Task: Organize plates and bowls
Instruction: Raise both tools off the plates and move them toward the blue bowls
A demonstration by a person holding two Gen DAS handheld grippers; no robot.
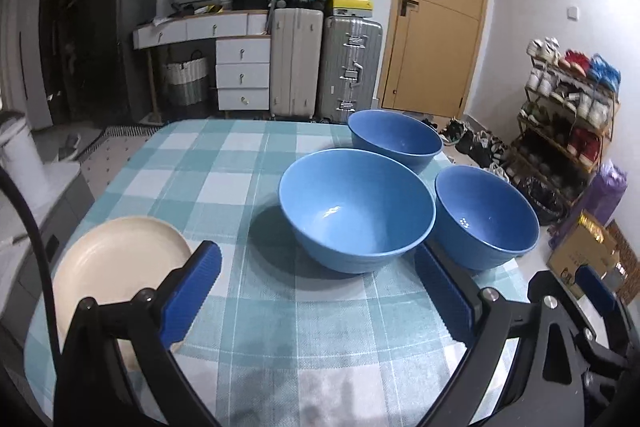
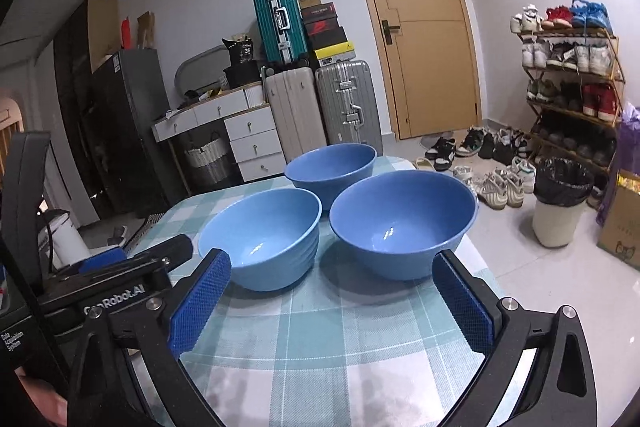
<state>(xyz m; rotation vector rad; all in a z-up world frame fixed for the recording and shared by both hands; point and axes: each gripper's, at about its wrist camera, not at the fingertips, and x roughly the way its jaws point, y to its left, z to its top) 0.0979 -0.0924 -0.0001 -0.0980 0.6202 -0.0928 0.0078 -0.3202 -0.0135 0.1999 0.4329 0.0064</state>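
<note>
Bowls, three blue ones, cluster on the checked desk (image 1: 224, 163) in the left wrist view: nearest bowl (image 1: 356, 211) at centre, second bowl (image 1: 486, 217) at three o'clock, far bowl (image 1: 394, 139) at one o'clock. A cream plate (image 1: 120, 259) lies at eight o'clock. The left tool (image 1: 320, 291) is released, empty.

From the right wrist, the right tool (image 2: 334, 301) gapes too, bowls just ahead.
</note>
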